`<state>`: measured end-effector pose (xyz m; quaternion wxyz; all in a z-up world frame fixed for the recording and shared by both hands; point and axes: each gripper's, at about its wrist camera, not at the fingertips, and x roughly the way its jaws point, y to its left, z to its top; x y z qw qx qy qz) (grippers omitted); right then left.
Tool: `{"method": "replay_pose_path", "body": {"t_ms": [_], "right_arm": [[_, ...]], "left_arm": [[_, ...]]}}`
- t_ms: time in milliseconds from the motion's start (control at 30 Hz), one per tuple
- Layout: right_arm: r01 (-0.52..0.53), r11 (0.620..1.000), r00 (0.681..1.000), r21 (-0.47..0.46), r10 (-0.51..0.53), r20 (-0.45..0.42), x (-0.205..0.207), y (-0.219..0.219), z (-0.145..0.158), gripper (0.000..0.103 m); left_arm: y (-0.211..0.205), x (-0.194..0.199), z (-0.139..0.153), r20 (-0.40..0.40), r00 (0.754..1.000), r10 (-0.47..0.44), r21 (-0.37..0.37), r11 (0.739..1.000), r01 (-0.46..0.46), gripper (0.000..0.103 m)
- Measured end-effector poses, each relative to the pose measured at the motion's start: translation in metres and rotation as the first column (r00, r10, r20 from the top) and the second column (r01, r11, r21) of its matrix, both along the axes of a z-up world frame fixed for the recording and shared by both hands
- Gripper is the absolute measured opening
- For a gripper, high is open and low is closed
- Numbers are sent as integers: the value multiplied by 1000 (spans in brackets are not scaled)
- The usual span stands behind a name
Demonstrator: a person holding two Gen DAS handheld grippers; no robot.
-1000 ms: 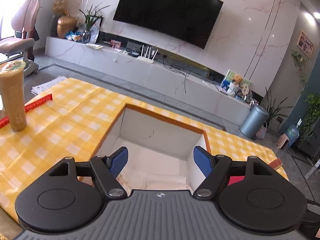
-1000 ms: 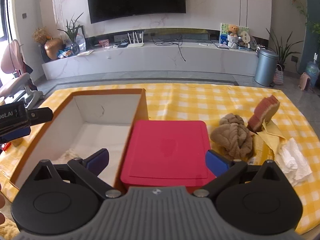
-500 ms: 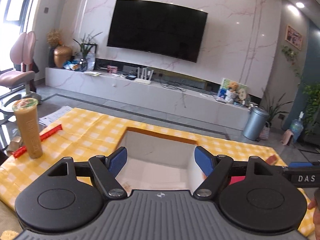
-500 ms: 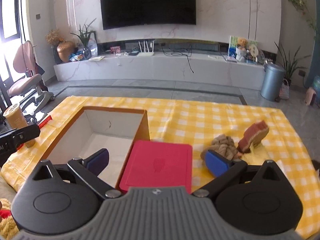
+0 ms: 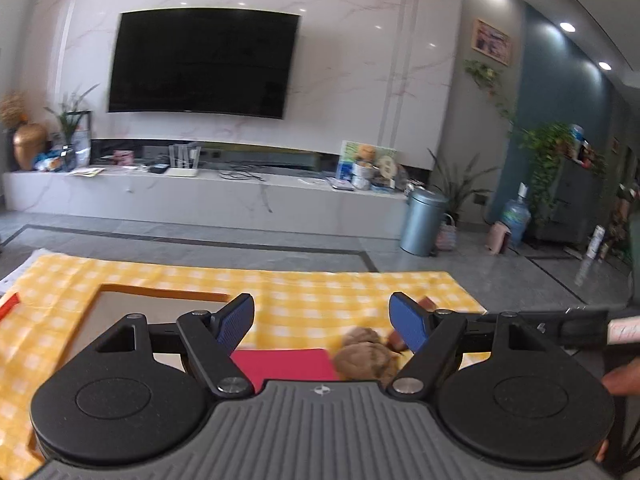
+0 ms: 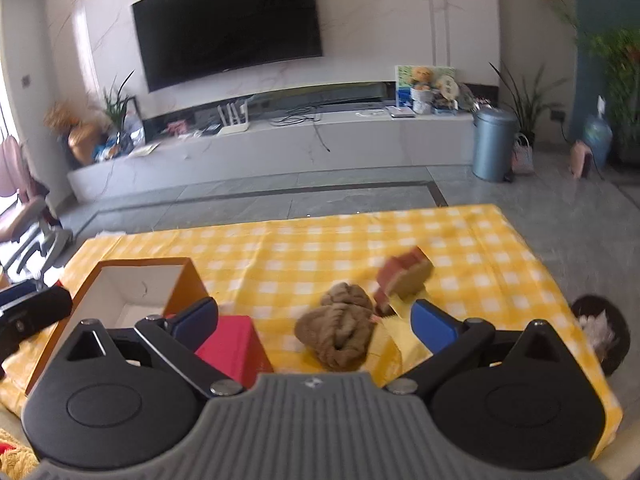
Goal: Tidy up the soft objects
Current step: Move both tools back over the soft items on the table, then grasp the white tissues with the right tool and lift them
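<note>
A brown knitted bundle [image 6: 340,326] lies on the yellow checked tablecloth [image 6: 320,248], with a red and tan sponge [image 6: 404,276] just behind it on a yellow cloth [image 6: 394,344]. My right gripper [image 6: 314,320] is open and empty, held above and in front of the bundle. My left gripper [image 5: 322,318] is open and empty; the bundle [image 5: 364,354] shows low between its fingers. An open cardboard box [image 6: 140,292] stands at the left, with a red lid [image 6: 234,350] beside it.
A crumpled white tissue [image 6: 596,330] lies at the table's right edge. A red strip [image 5: 8,306] lies at the far left. The left gripper's body [image 6: 28,314] shows at the left of the right wrist view. A TV wall, a bin and plants stand beyond the table.
Both grippers have pulled back, risen and swung to the right. The left view has moved from the box to the red lid and brown bundle. Both stay open.
</note>
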<state>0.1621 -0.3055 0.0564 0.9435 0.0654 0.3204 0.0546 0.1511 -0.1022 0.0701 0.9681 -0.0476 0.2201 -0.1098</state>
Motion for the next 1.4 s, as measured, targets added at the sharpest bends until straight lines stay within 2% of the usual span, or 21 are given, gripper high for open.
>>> {"method": "replay_pose_path", "body": {"t_ms": [67,200,333,400,533,667,733,867,967,1167,1267,1400], "right_arm": [[38,999,999,-3,-38,22,-4,-18,-21,100],[149,985,989,-82,-147,35,2,-45,-52,100],[252,968,968,7,-252,-6,17,-74,-76,101],[244,970,969,22,-243,-37,21,-80,-88,101],[236,972,968,-11,-236,-86,33,-83,-102,101],[238,971,961,24,-232,-153,54,-87,-115,100],[195,981,966,-16,-195,-170,65,-81,-122,101],[133,969,957,-209,-180,-226,87,-71,-149,101],[129,960,956,-248,-186,-224,89,-84,-162,101],[110,989,963,-94,-130,-237,94,-127,-189,101],[80,997,962,-14,-81,-260,95,-134,-198,101],[0,1000,968,-7,-1,-252,99,-122,-206,101]], "left_arm": [[-19,8,-8,-18,999,-34,8,999,34,90],[-51,23,-28,-58,994,-89,23,996,91,90],[-73,38,-50,-105,988,-110,33,993,114,90],[-80,45,-60,-123,986,-110,42,992,115,90],[-88,57,-82,-171,980,-97,32,994,104,90],[-90,67,-98,-217,971,-104,10,994,109,90],[-92,71,-104,-232,967,-106,12,994,111,90],[-96,70,-109,-250,963,-103,0,994,106,90],[-101,70,-111,-259,957,-130,-3,991,133,90],[-119,64,-114,-265,941,-210,36,973,227,90],[-128,64,-118,-275,936,-218,62,968,244,90],[-136,68,-126,-303,928,-215,81,965,249,90]]}}
